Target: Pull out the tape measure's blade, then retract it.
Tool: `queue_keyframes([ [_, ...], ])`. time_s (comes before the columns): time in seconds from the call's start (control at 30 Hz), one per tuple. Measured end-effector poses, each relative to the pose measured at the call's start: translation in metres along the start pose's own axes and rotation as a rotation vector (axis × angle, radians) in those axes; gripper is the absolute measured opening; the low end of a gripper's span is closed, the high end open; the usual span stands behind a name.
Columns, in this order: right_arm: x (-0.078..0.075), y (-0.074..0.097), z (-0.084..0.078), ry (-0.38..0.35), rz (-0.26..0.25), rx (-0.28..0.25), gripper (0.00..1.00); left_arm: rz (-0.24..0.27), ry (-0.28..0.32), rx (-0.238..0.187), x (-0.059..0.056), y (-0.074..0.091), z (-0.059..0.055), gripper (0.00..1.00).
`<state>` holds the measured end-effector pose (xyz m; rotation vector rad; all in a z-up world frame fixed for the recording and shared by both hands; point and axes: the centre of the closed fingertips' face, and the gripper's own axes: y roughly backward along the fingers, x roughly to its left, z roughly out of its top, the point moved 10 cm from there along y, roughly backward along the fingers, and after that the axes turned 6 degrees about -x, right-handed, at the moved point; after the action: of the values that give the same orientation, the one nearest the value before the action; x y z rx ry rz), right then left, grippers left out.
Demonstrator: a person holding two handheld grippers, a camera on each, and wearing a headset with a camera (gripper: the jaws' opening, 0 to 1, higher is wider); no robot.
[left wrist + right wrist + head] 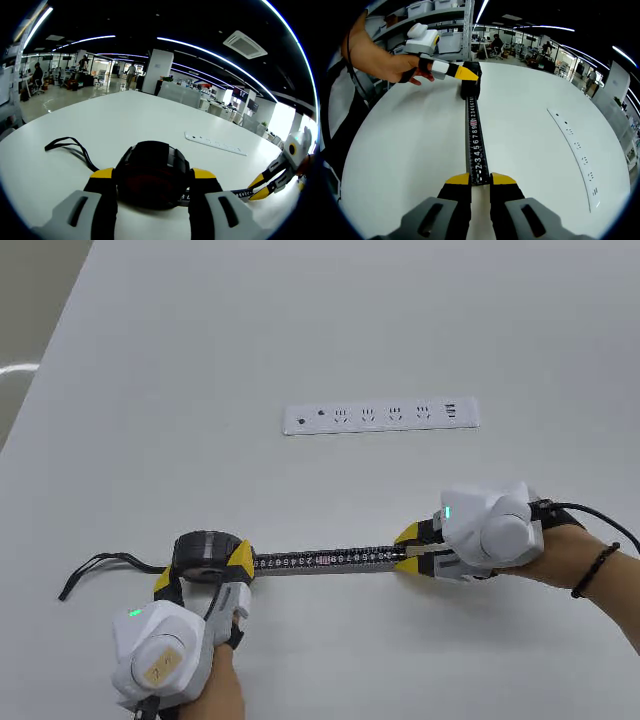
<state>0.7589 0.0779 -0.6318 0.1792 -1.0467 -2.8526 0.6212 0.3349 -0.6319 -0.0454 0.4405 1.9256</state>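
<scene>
Left tongs clamp the tape measure on the surface; my right tongs pinch the end of the blade, drawn well out. I judge pulling nearly done, retracting not yet begun. Power strip lies beyond.

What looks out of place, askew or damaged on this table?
Nothing stands out. The blade runs straight and flat from the tape measure case, held in the left gripper, to the right gripper. The power strip lies flat, apart from them.
</scene>
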Motion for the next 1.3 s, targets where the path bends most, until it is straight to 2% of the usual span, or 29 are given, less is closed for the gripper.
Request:
queue_keyframes([
  [0.63, 0.0, -0.028, 0.019, 0.01, 0.021, -0.011, 0.11, 0.005, 0.007, 0.004, 0.0, -0.001, 0.001, 0.54],
  [1.3, 0.004, -0.049, 0.034, 0.032, 0.034, -0.031, 0.12, 0.012, 0.011, 0.006, -0.001, -0.001, 0.001, 0.54],
])
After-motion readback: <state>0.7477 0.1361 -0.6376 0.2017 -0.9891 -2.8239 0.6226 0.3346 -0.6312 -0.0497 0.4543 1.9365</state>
